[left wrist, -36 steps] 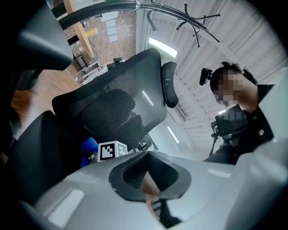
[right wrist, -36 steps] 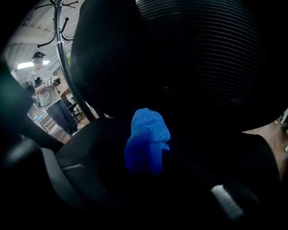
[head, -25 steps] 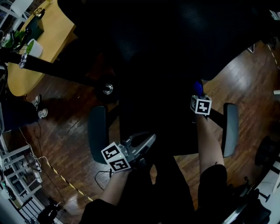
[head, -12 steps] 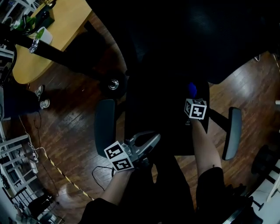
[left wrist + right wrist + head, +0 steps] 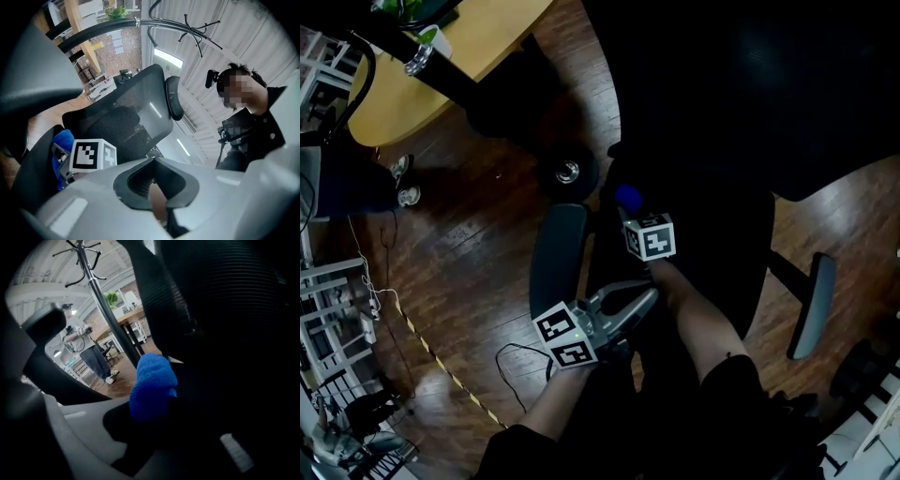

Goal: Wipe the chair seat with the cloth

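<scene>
**Blue cloth pinched at the seat's left edge**

My right gripper (image 5: 633, 214) has its jaws clamped on the blue cloth (image 5: 152, 385), and a fuzzy wad of it bulges out past the tips. The cloth is at the left edge of the black chair seat (image 5: 722, 248). The seat is too dark for me to tell whether the cloth presses on it or hangs just above it.

My left gripper (image 5: 152, 161) has its jaws closed tip to tip with nothing between them. It hangs near the seat's front left corner and points in towards the seat, on my side of the right gripper.

From the left gripper's own view I see the cloth again, low on the left, next to the right gripper's marker cube (image 5: 91, 156). The mesh backrest (image 5: 126, 117) rises at the seat's far side, with the headrest (image 5: 174, 96) above it.

The left armrest (image 5: 558, 246) runs just beside the seat's left edge, close to the cloth. The right armrest (image 5: 812, 305) stands off the seat's right side. The dark wooden floor (image 5: 459, 262) lies around the seat, and the pale wooden table (image 5: 459, 52) stands well apart from it, beyond its far left
</scene>
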Tool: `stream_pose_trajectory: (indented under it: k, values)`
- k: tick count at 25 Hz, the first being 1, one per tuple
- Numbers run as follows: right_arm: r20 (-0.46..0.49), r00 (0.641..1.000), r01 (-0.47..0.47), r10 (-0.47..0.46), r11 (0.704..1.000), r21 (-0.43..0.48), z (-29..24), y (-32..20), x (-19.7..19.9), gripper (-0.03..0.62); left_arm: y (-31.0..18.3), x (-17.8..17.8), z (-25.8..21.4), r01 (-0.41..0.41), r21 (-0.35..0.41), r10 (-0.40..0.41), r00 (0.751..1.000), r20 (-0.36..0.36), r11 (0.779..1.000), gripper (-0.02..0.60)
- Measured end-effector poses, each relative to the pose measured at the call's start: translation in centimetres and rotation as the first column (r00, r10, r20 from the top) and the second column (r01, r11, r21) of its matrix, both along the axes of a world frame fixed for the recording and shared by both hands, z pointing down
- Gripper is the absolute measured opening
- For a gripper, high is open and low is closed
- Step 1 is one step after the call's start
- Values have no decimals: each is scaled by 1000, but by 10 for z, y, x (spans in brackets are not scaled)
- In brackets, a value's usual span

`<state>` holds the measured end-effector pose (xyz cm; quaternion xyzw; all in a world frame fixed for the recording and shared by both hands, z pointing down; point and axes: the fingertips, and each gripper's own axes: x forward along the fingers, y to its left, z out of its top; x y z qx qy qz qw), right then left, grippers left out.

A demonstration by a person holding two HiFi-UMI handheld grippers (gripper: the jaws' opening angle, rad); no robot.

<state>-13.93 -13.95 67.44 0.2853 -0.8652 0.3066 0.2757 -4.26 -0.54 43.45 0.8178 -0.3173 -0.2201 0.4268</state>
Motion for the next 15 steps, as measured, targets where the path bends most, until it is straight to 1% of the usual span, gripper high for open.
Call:
stream_pose_trajectory:
  k: [4,7,11,15]
  values:
    - [-11,1000,9,-9,999,50,5,3,-3,40,-4,0,5,-5,-7,6,1000,5,1000,-8]
    - [-38,999,-7,10,998,60,11,-4,19,40,-8,6,8,-17,-11,17,1000,10,1000,-8]
    - [-97,991,-83,89,994,66,21,-10,69,40,-4,6,9,-40,-11,40,999,21,999,-8]
    - [-185,965,-175,187,981,80,32,-13,137,40,-1,-1,13,-57,-22,58,998,38,998,-8]
